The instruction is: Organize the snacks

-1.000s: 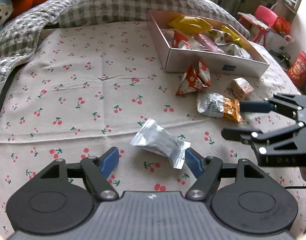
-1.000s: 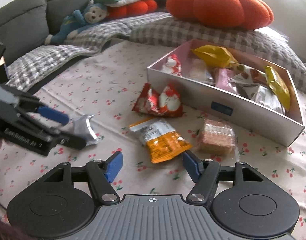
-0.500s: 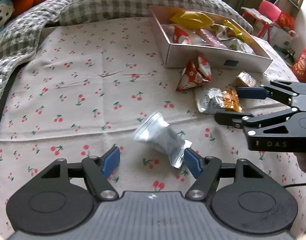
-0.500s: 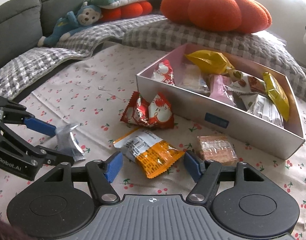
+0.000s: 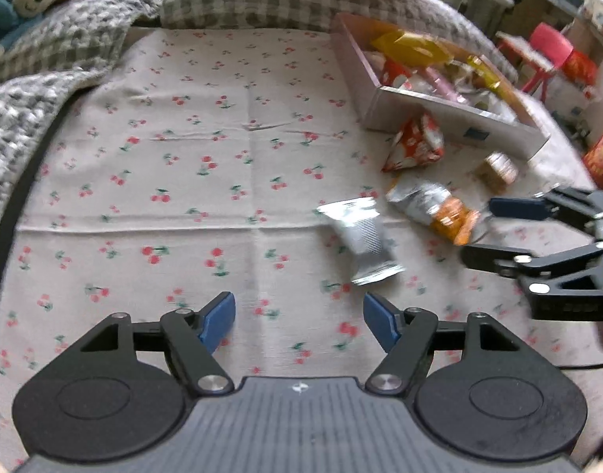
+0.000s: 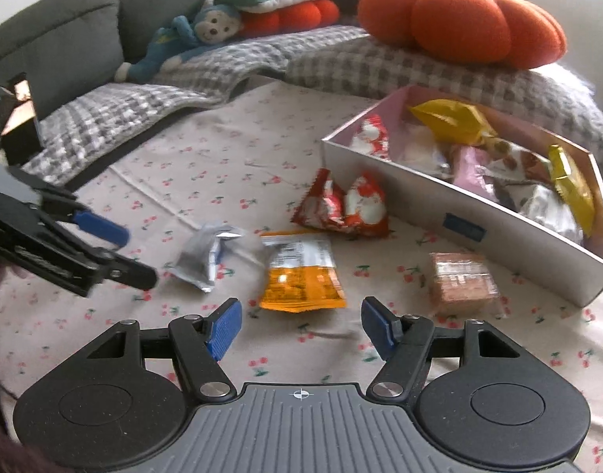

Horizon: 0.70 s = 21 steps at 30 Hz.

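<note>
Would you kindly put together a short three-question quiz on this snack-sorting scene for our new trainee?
1. True or false: the silver packet is clamped in the left hand-held gripper.
2. Which loose snack lies nearest the open right hand-held gripper? A) the red triangular packets B) the orange packet C) the yellow packet
3. Fill in: the yellow packet lies inside the ____.

Key: 1. False; it lies on the cherry-print cloth, ahead of the open fingers. 2. B. 3. Box.

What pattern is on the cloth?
Small red cherries on cream cloth; clearest in the left wrist view.
</note>
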### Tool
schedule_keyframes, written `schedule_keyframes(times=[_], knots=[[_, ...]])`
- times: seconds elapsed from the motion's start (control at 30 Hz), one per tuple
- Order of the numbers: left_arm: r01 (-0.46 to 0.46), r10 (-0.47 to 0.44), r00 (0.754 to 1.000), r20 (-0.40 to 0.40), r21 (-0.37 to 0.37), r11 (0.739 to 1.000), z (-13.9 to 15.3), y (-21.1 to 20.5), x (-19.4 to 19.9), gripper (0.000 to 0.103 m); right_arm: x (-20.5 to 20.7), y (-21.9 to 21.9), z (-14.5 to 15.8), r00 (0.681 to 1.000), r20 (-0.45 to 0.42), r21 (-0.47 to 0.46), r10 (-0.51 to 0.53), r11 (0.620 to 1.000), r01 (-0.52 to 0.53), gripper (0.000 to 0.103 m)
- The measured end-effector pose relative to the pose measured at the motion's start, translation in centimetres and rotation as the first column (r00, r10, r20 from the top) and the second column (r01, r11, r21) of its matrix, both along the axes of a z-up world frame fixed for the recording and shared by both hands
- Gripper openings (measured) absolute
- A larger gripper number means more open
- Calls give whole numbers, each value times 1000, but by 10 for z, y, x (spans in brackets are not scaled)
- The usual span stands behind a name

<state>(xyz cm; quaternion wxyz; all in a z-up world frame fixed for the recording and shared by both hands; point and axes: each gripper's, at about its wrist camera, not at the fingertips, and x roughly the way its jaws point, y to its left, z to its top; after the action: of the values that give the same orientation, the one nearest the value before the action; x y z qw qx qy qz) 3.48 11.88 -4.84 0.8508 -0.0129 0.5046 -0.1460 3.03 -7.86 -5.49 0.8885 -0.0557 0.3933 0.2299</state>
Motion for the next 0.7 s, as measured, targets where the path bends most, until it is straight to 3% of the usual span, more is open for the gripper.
schedule_keyframes(times=[0.13, 0.4, 0.6, 0.7], knots=[[-5, 5, 1000, 0, -62, 998, -1, -13, 6, 67, 10, -2, -4, 999, 0, -1, -40, 999, 40, 68], [-60, 62, 998, 20, -90, 994, -4, -35, 19, 45, 20, 13, -9, 999, 18, -17, -30, 999, 30, 66], [-48, 50, 998, 39, -64, 997, -5, -38, 20, 33, 19, 22, -13, 999, 47, -41, -18, 999, 20, 46], [-28, 29, 998, 54, -33, 999, -5, -40, 18, 25, 18, 20, -12, 998, 48, -30, -30, 999, 32, 43]])
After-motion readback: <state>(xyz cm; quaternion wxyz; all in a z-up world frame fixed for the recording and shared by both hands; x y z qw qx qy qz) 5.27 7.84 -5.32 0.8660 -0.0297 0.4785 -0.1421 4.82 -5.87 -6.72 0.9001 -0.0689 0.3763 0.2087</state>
